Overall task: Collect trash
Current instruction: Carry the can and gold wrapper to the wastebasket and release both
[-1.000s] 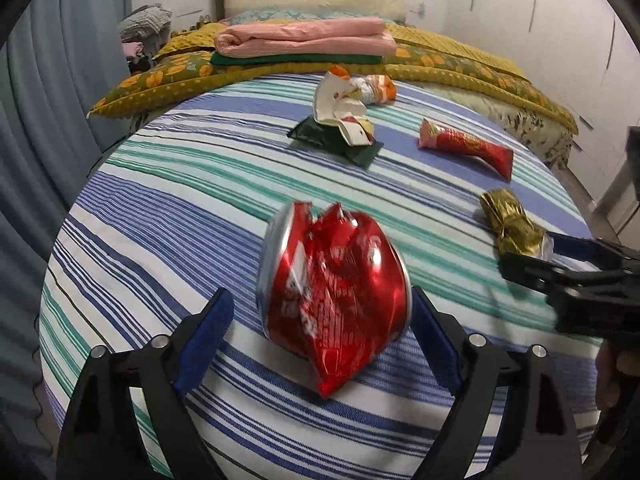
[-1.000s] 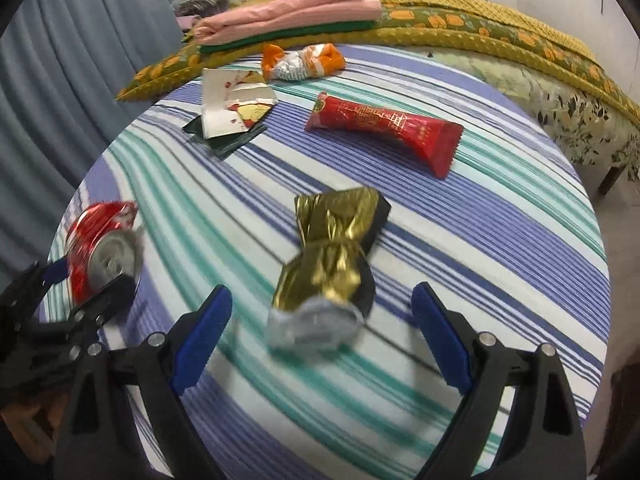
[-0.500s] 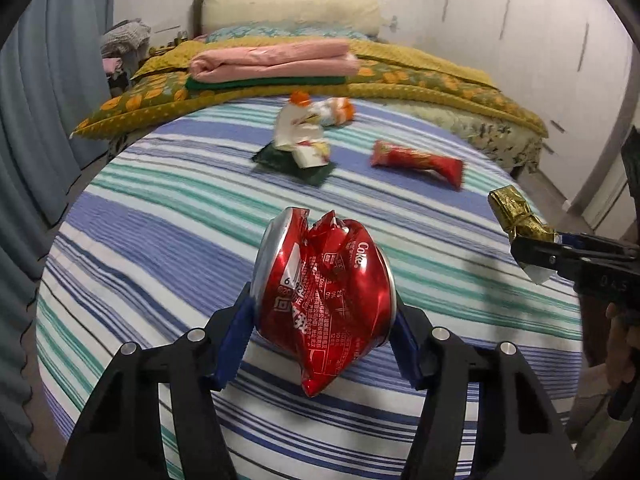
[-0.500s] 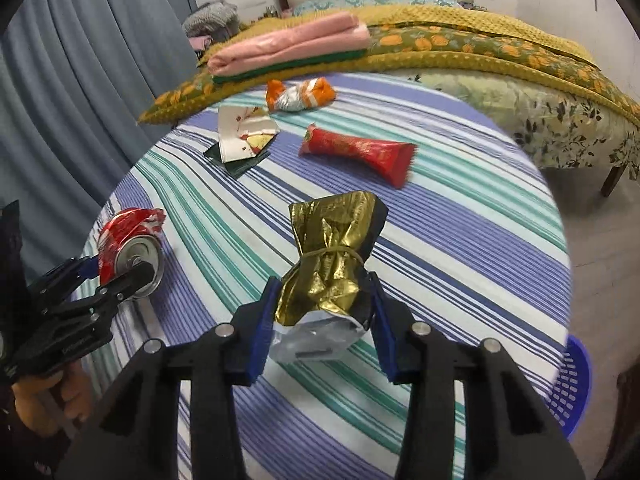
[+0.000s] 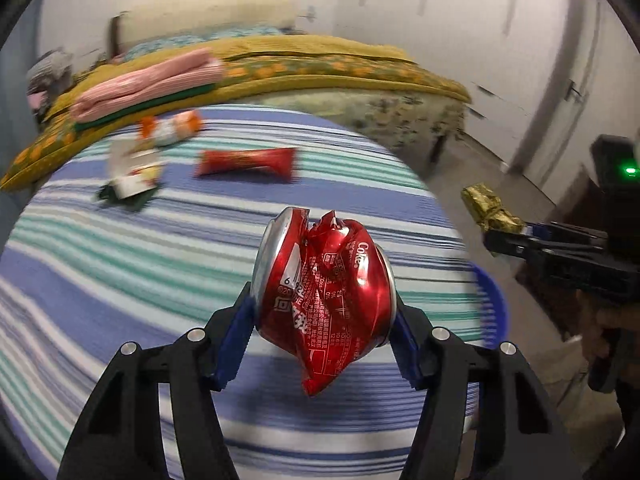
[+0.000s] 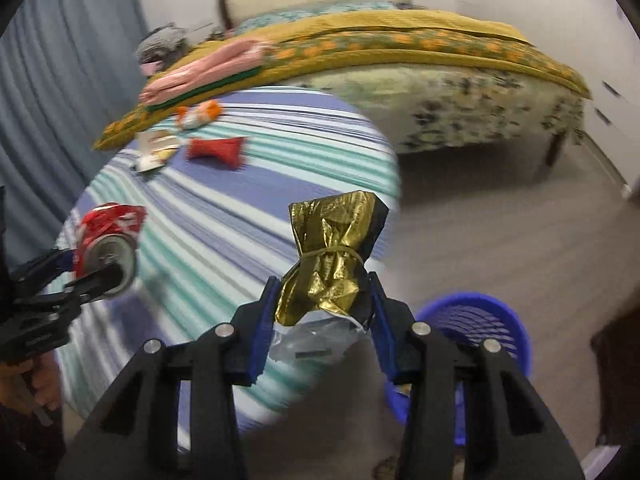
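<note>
A crushed red cola can (image 5: 326, 288) hangs above the striped round table (image 5: 120, 264), with my left gripper (image 5: 324, 316) shut on it. In the right wrist view the same can (image 6: 106, 242) shows at the left edge. My right gripper (image 6: 322, 312) is shut on a crumpled gold foil wrapper (image 6: 332, 264), held out past the table's edge over the floor. That gold wrapper (image 5: 490, 208) also shows at the right of the left wrist view. A blue mesh trash basket (image 6: 476, 328) stands on the floor just right of the right gripper.
On the table lie a red snack packet (image 5: 248, 162), a white torn carton on a dark wrapper (image 5: 130, 176) and an orange-and-white wrapper (image 5: 172, 128). A bed with a yellow quilt (image 6: 400, 52) stands behind. A grey curtain (image 6: 48, 80) hangs at the left. A person's hand (image 5: 608, 320) holds the right gripper.
Both grippers shut on their items, the left on the can and the right on the gold wrapper, lifted them off the table and swung right toward the blue basket.
</note>
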Available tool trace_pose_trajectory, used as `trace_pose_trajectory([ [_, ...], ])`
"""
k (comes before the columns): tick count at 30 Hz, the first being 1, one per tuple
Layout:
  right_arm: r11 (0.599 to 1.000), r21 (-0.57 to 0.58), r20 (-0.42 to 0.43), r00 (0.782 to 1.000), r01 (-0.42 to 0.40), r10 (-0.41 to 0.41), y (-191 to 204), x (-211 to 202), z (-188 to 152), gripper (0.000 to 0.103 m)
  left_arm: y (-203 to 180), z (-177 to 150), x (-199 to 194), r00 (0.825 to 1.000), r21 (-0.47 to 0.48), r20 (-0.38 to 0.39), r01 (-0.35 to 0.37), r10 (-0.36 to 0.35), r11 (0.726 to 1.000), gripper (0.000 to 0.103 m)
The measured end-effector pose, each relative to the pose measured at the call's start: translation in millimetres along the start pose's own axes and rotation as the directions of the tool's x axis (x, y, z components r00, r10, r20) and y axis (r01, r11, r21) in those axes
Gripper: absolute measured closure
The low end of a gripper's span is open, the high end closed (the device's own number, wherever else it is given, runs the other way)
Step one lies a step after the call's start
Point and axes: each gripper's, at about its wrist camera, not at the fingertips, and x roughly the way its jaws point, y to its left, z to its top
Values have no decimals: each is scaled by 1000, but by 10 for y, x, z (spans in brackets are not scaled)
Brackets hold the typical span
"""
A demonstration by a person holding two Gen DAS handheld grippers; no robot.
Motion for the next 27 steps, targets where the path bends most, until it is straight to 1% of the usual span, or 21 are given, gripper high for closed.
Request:
trace_pose_trajectory([
  [3, 998, 27, -6, 999, 54, -53, -348, -58, -85, 61, -437, 86, 122, 998, 52, -15, 66, -65, 996, 42],
  [5, 995, 47, -12, 996, 90, -90, -594, -95, -153, 61, -661, 132, 197, 995, 77, -27, 97, -95, 992, 42],
  [6, 993, 54, -15, 995, 102, -102, -680, -108, -180, 61, -842, 161, 260, 993, 100, -37, 119, -115, 988, 42],
  [8, 989, 68, -26, 991, 132, -130, -888, -121, -254, 61, -1067, 187, 336, 989, 128, -49, 142, -137, 981, 42],
  [9, 988, 74, -32, 990, 138, -136, -963, -127, -288, 61, -1242, 204, 406, 987, 151, -60, 159, -152, 976, 42],
  [12, 981, 107, -55, 986, 163, -158, -1223, -84, -401, 61, -1598, 222, 576, 981, 192, -86, 187, -173, 963, 42],
  [14, 976, 130, -64, 984, 176, -169, -1372, -51, -470, 61, -1745, 228, 699, 977, 204, -103, 203, -185, 958, 42],
  [16, 971, 157, -70, 983, 179, -170, -1508, -9, -528, 61, -1920, 228, 863, 970, 210, -130, 230, -206, 950, 42],
  [21, 964, 193, -76, 982, 182, -170, -1742, 25, -601, 61, -2209, 247, 1258, 962, 226, -174, 248, -212, 942, 42],
  [24, 961, 209, -73, 983, 183, -171, -1843, 35, -616, 61, -2302, 248, 1467, 958, 225, -195, 250, -208, 942, 42],
  [26, 958, 221, -67, 983, 180, -169, -1915, 43, -630, 59, -2345, 243, 1584, 956, 227, -206, 254, -209, 940, 41],
  [27, 957, 226, -63, 983, 181, -171, -1942, 48, -633, 56, -2383, 238, 1692, 952, 230, -217, 265, -217, 936, 40],
])
